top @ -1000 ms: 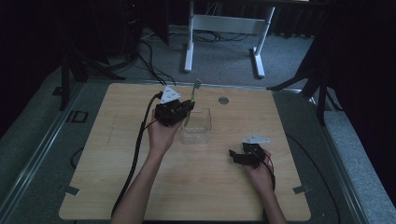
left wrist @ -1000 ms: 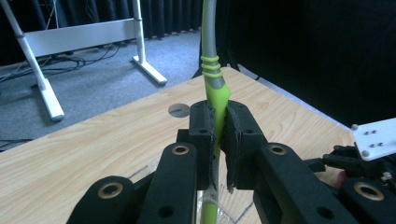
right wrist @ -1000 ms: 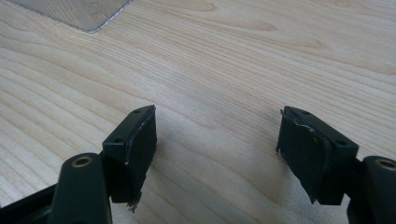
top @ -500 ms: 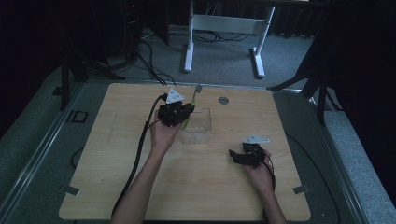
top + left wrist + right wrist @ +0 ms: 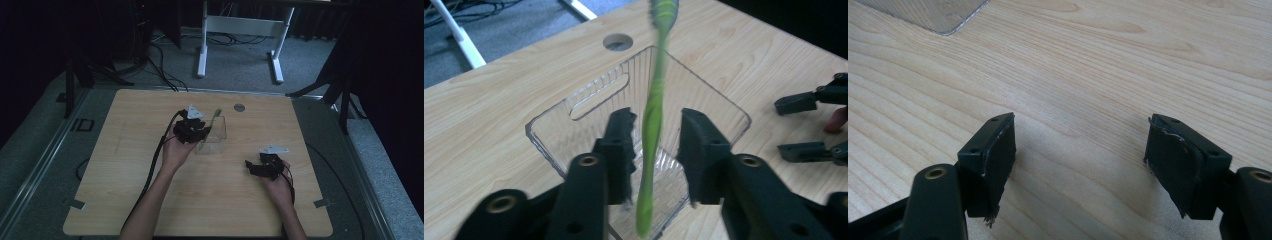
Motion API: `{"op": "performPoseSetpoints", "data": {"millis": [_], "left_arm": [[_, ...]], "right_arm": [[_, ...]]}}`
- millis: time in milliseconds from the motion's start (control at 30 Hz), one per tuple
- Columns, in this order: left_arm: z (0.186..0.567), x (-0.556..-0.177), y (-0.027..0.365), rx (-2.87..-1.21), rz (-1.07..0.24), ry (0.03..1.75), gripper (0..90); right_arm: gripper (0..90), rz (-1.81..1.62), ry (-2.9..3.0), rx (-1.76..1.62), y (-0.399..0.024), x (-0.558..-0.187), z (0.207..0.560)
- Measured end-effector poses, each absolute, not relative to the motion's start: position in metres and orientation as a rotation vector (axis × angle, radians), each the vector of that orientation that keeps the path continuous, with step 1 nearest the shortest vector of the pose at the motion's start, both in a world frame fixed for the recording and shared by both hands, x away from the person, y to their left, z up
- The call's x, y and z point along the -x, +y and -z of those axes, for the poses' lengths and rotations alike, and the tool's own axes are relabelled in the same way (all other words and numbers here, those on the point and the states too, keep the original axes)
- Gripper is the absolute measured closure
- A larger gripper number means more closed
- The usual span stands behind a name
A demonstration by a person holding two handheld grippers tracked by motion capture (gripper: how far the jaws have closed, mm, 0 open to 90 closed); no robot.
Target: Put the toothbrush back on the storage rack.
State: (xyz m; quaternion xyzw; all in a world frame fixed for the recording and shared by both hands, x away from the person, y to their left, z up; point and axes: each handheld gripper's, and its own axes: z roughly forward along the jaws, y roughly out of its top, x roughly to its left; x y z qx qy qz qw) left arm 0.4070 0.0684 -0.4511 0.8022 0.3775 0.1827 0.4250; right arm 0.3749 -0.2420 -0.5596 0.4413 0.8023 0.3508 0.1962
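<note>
Item: green toothbrush (image 5: 655,107), light, stiff, slick, which we judge, through blur, loose between the left gripper (image 5: 656,145)'s part-open jaws above the clear bin (image 5: 574,120); right gripper (image 5: 1080,150) wide, empty.

The high camera hangs above my side and looks forward and down over the whole table (image 5: 125,200), far enough to take in the floor past its far edge. My left gripper's camera sits close, facing the far edge over a clear bin (image 5: 574,125). My right gripper's camera skims the tabletop, catching that bin's corner (image 5: 933,15), which all three views share.
</note>
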Motion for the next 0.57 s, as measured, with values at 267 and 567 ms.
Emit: {"op": "performPoseSetpoints", "data": {"millis": [267,567], "left_arm": [[0.440,-0.391,0.099,-1.857,-0.572,0.998,45.4],[0.472,-0.384,0.158,-1.783,-0.654,1.256,27.1]], "right_arm": [[28.2,-0.984,2.247,-1.235,-0.242,-0.375,0.560],[28.2,-0.983,2.248,-1.231,-0.242,-0.375,0.560]]}}
